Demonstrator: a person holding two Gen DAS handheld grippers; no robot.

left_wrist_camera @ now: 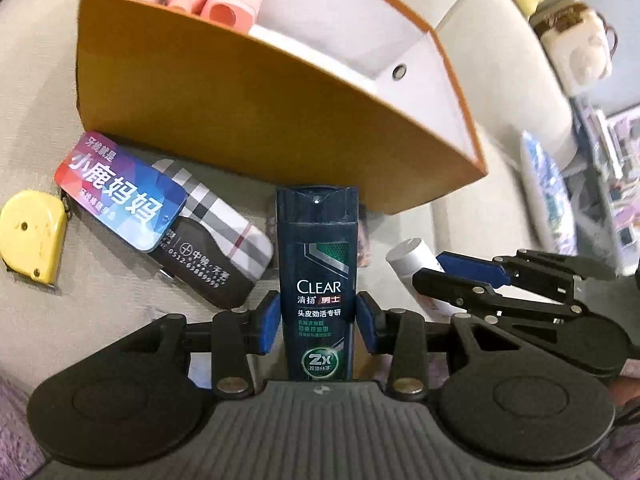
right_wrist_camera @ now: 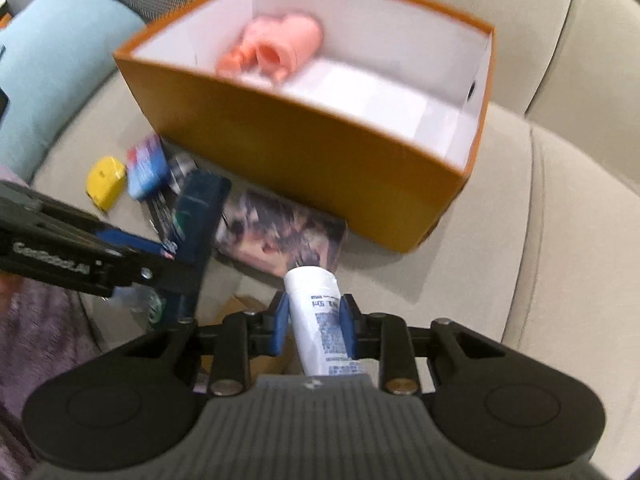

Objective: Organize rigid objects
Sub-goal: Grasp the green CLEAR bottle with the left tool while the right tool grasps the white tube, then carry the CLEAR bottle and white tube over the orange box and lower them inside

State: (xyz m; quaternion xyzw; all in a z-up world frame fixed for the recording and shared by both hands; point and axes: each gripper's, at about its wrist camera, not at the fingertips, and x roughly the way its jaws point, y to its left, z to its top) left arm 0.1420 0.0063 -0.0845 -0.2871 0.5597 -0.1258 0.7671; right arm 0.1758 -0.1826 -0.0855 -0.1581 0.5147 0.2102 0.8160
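Observation:
My left gripper (left_wrist_camera: 318,320) is shut on a dark blue CLEAR shampoo bottle (left_wrist_camera: 317,264), held in front of the orange box (left_wrist_camera: 248,120). My right gripper (right_wrist_camera: 314,322) is shut on a white tube (right_wrist_camera: 318,320), held just off the couch near the box's front wall (right_wrist_camera: 304,160). The right gripper (left_wrist_camera: 456,276) and the tube (left_wrist_camera: 412,256) also show in the left wrist view. The left gripper (right_wrist_camera: 168,264) and the bottle (right_wrist_camera: 196,216) show at left in the right wrist view. A pink object (right_wrist_camera: 276,50) lies inside the box.
On the couch in front of the box lie a yellow tape measure (left_wrist_camera: 30,240), a blue tin (left_wrist_camera: 120,188), a plaid case (left_wrist_camera: 224,232) and a printed card (right_wrist_camera: 280,236). A light blue cushion (right_wrist_camera: 52,68) sits left. A purple cloth (right_wrist_camera: 36,332) lies near left.

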